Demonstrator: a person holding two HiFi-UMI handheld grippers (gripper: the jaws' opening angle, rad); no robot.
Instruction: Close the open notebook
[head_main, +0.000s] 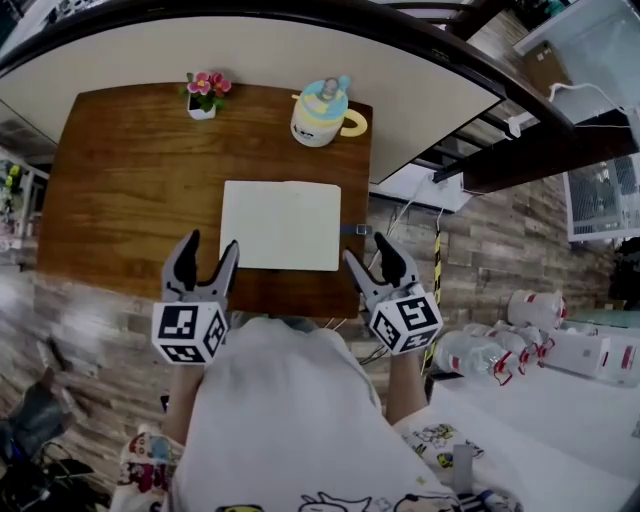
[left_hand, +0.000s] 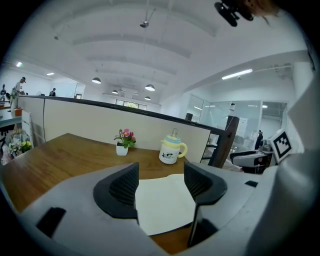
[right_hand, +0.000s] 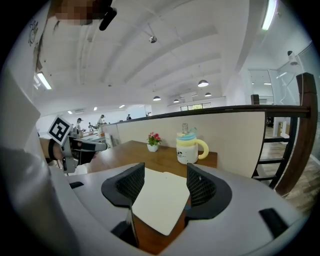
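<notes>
Quick count of what's on the wooden tabletop: one notebook, one mug in cream, yellow and blue with a yellow handle, and one little white pot of pink flowers. Plus two claws, one in each hand.

The notebook lies flat around the middle of the tabletop, nearer the person's edge. It's showing a single plain cream face, and I can't see a fold down the middle. There's a small dark strap or tab sticking out at its right edge. The mug and the flower pot sit at the far edge, well apart from each other and from the notebook.

The left claw is at the notebook's near left corner with its jaws spread wide and nothing between the pads. In the left gripper view the cream page just shows through the gap, lower down and beyond. One jaw tip overlaps the notebook's left edge in the head view, but I can't tell if it's actually touching.

The right claw is just beside the near right corner, close to that strap. It's also wide open and empty, and the right gripper view shows only the notebook lying past the gap.
</notes>
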